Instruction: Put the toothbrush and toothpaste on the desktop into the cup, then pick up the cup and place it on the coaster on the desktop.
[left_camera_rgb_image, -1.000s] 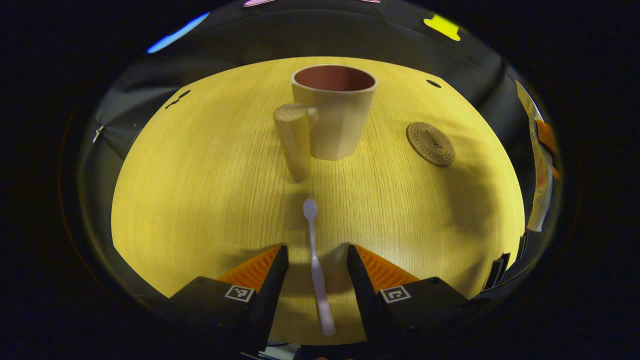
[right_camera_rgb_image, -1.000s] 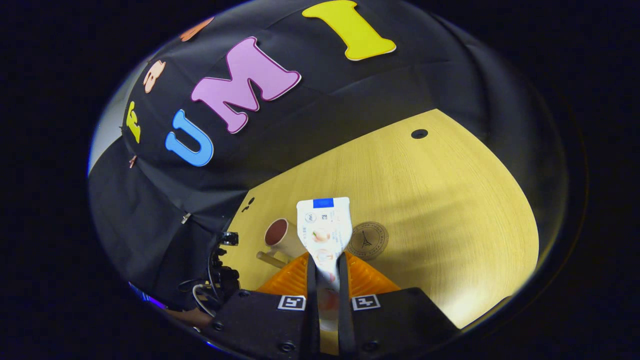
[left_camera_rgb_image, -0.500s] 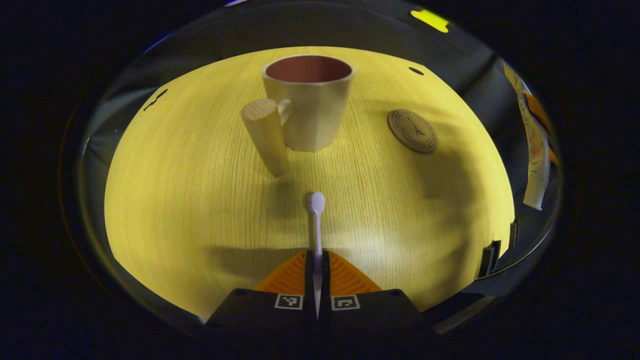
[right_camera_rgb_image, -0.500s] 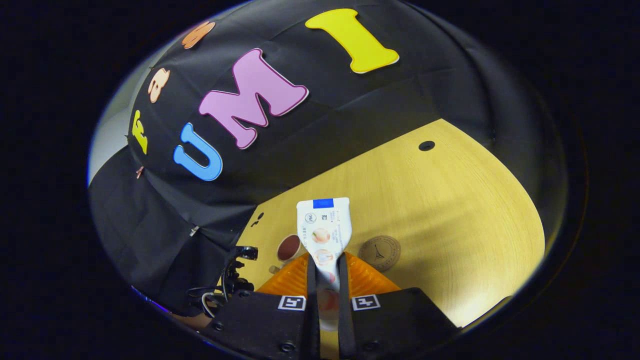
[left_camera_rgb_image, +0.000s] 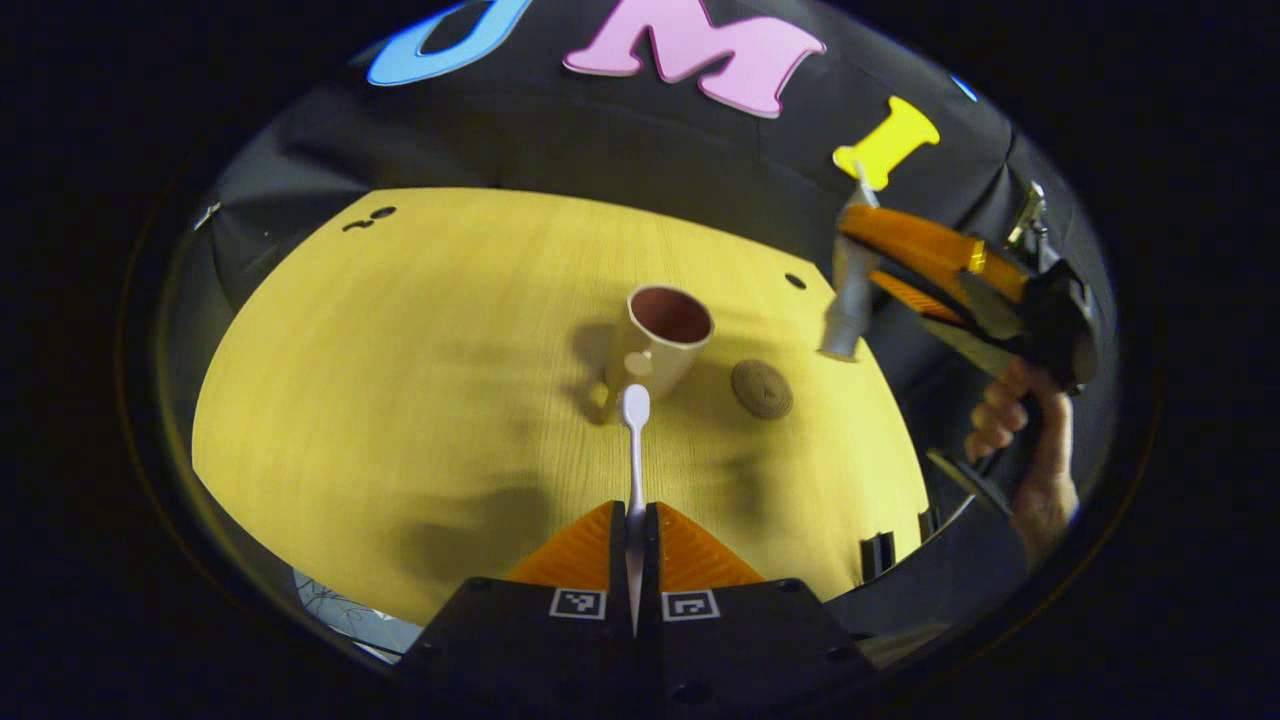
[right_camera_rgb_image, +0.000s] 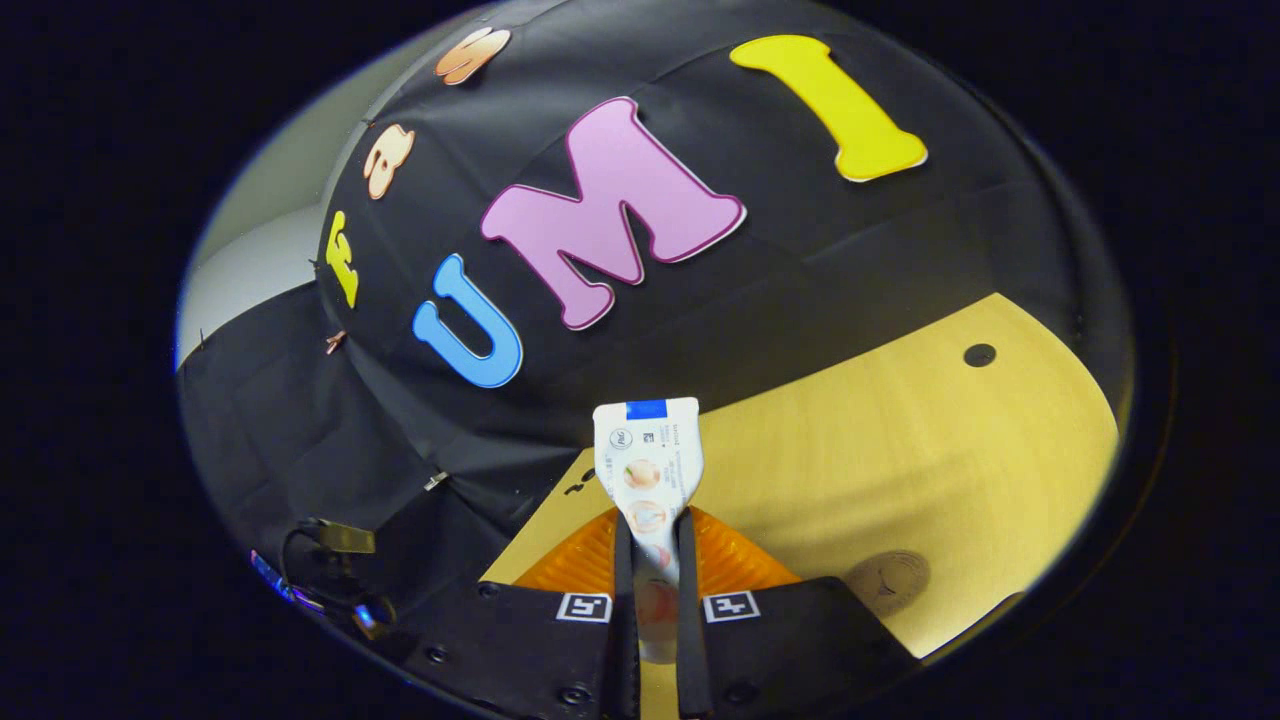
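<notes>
- Since a moment ago, the left gripper (left_camera_rgb_image: 634, 515) has risen well above the desktop (left_camera_rgb_image: 420, 380); the cup (left_camera_rgb_image: 660, 340) now looks far smaller and lower.
- Nearest, its fingers are pinched on the toothbrush (left_camera_rgb_image: 634, 455), head pointing forward toward the cup, likely ready for dropping in.
- The right gripper (right_camera_rgb_image: 655, 530) clamps the toothpaste (right_camera_rgb_image: 648, 465), raised clear of the desktop.
- Farther off, the cup stands upright, with the coaster (left_camera_rgb_image: 761, 389) just beside it.

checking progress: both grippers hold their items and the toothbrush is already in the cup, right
Not quite. In the left gripper view the toothbrush is not in the cup: it is clamped in the left gripper, raised above the desk. The right gripper does hold the toothpaste.
</notes>
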